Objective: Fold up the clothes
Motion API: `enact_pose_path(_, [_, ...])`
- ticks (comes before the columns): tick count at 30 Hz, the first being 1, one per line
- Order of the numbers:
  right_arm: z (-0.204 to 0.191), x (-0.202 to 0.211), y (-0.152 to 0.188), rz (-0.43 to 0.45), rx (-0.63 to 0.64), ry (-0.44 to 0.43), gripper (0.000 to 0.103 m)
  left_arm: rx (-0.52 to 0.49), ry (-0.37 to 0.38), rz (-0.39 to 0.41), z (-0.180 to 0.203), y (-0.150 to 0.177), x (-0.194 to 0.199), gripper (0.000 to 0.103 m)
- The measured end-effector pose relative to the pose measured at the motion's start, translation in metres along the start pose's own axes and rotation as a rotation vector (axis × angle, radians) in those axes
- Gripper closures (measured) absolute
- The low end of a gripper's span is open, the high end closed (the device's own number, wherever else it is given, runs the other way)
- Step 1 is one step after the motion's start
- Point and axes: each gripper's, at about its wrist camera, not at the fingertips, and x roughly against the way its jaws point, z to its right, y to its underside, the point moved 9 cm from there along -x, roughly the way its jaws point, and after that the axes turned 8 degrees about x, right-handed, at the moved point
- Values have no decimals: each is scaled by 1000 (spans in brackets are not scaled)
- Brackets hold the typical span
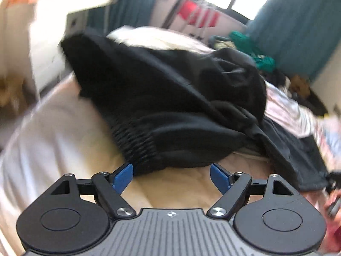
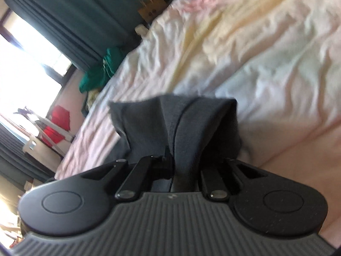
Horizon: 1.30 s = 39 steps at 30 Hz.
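1. Blue pads tip your left tongs, whose jaws stand wide apart with nothing between them; the ribbed hem of the black garment lies just beyond the tips, untouched.
2. Your right tongs are clamped tight on a bunched fold of dark cloth, which rises between the jaws. Whether this is the same black garment cannot be told from these views.
3. Risk, left side: the garment lies in a crumpled heap, so closing here could catch several layers at once and pull the pile askew instead of one clean edge.
4. Risk, right side: the grip is on a gathered wad, not a flat corner; lifting may let hidden layers slide out or set a crooked crease.
5. Surface: a bed under a rumpled pastel sheet in pink, yellow and pale blue. Soft, uneven bedding will not hold a fold line flat.
6. Room: teal curtains flank a bright window; a green cloth heap and a rack with red items stand beyond the bed.
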Motion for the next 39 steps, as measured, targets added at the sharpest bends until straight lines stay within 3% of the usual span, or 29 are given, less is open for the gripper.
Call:
enact_pose_path(3, [-3, 21, -18, 166, -2, -16, 94, 95, 44, -57, -9, -3, -19, 21])
enact_pose_path(4, [-3, 22, -21, 183, 3, -3, 94, 117, 51, -82, -11, -1, -23, 21])
enact_pose_path(9, [4, 5, -12, 113, 107, 98, 94, 174, 90, -144, -14, 4, -41, 21])
enact_pose_path(16, [15, -12, -8, 51, 60, 92, 93, 258, 120, -172, -17, 7, -58, 21])
enact_pose_path(19, [16, -16, -9, 46, 35, 78, 93, 315, 116, -150, -15, 13, -66, 21])
enact_pose_path(24, [10, -3, -15, 77, -139, -10, 93, 406, 127, -29, -12, 11, -73, 20])
enact_pose_path(28, [7, 0, -19, 81, -127, -18, 93, 559, 171, 2, -28, 5, -80, 21])
enact_pose_path(32, [11, -8, -16, 63, -97, 20, 94, 668, 168, 46, -43, 4, -85, 35])
enact_pose_path(35, [14, -14, -12, 43, -64, 49, 94, 697, 118, 69, -46, 7, -85, 46])
enact_pose_path(39, [24, -19, -5, 8, -85, 65, 94, 691, 71, 95, -43, 7, -72, 73])
